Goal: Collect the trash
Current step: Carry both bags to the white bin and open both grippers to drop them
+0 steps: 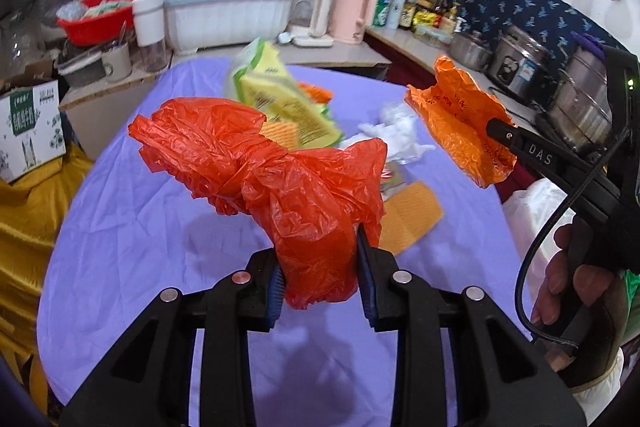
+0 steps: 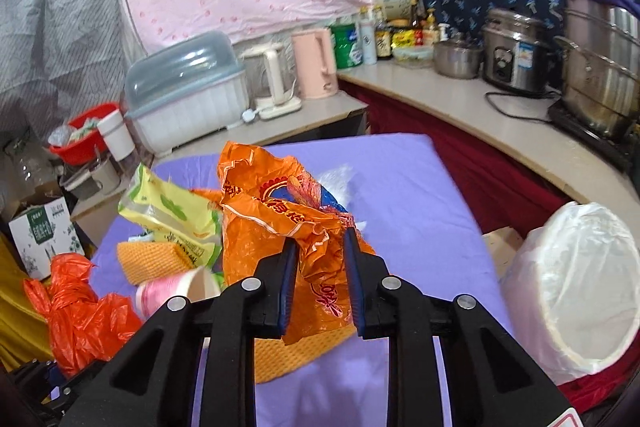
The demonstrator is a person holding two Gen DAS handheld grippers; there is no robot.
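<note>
Your left gripper (image 1: 320, 281) is clamped on the red plastic bag (image 1: 280, 183), which hangs clear above the middle of the purple tablecloth (image 1: 132, 227). Your right gripper (image 2: 320, 277) pinches the orange printed bag (image 2: 280, 219), also lifted off the cloth, toward its right edge. The white-lined bin (image 2: 576, 291) stands just off the table's right edge, mouth tilted toward you.

Both bags are thin and crumpled, and each is held only by a bunched fold. Swing too fast and a fold could slide out from between the pads, dropping the bag on the cloth or the floor. The red bag has to cross the table to reach the bin; its trailing end could brush the yellow-green packet (image 1: 280, 99), the orange cloth (image 1: 408, 223) or the white crumpled wrap (image 1: 396, 131) near the far edge and drag them off. A pink-wound cup (image 2: 176, 291) seems to lie on its side near the left edge, though it is blurred; a nudge may roll it off.
</note>
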